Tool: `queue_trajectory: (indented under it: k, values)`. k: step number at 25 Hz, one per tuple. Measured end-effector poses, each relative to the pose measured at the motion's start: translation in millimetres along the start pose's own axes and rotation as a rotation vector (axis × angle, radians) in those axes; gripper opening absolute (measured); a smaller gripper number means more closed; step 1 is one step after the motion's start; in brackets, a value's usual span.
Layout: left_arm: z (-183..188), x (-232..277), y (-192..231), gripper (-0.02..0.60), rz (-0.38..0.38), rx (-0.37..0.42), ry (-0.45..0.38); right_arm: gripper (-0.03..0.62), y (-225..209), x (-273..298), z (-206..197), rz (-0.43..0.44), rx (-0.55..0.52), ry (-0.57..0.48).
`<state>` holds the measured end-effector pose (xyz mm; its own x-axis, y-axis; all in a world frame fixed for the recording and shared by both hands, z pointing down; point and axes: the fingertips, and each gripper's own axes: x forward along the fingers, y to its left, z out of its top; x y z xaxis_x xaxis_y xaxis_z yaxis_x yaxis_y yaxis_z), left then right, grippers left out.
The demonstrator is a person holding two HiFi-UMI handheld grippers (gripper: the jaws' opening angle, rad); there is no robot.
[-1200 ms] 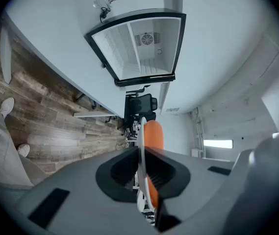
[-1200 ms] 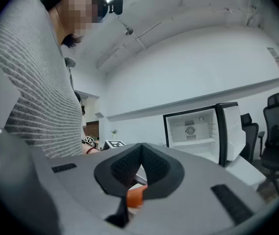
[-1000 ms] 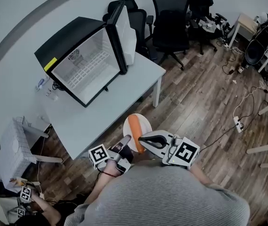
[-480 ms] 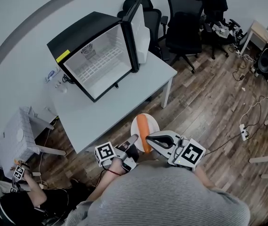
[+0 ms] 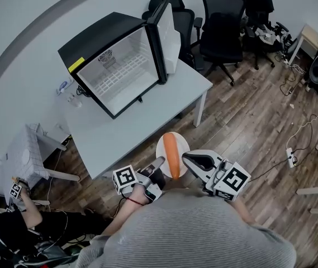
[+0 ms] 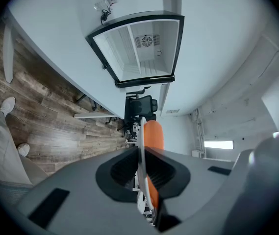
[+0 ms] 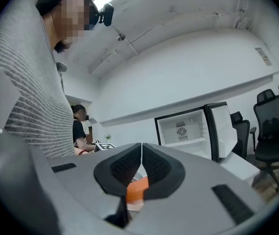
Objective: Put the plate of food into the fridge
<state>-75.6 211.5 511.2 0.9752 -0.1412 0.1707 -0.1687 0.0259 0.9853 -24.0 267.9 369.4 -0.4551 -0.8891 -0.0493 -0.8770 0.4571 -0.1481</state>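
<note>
2 tongs are held in close to the body. the left gripper (image 5: 159, 162) is clamped on the near rim of the plate (image 5: 162, 143), with the thin white edge pinched from above and below. so the plate of food is carried level in the air, near the edge of the table (image 5: 147, 121) and not set down on anything. the right gripper (image 5: 185, 157) is closed on nothing, its tips parked just beside the plate's right rim. 1 long orange piece, likely a carrot (image 5: 171, 154), is laid across the plate.

handling-wise the plate is judged rigid and smooth, maybe ceramic or hard plastic, so a slippery rim is being trusted to a 1-sided pinch. the round carrot can be expected to roll if the plate gets tipped. a 2nd hold on the opposite rim would be safer, never on the food.

further out the matte white tabletop is reached, then the boxy black fridge (image 5: 100, 35) with its door (image 5: 170, 35) swung open and a white wire shelf (image 5: 119, 77) inside. black mesh chairs (image 5: 223, 21) and a plank-wood floor (image 5: 242, 116) are seen beyond.
</note>
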Motion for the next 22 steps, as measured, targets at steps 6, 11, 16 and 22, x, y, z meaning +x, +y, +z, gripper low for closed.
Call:
queue_trajectory:
  k: [6,11,16,22]
  values:
    - [-5,3,-6,0.036,-0.015,-0.037,-0.025,0.015,5,-12,1,0.023,0.002,-0.009]
    - [3,1,-2,0.036,-0.006,-0.034,-0.044,0.015,-7,-16,-3,-0.001,0.033,-0.018]
    - [32,4,-3,0.037,-0.012,-0.062,-0.078,0.015,-31,5,-5,-0.024,0.047,-0.006]
    - [80,21,-15,0.037,-0.054,-0.058,-0.111,0.015,-62,42,-1,-0.013,0.058,-0.002]
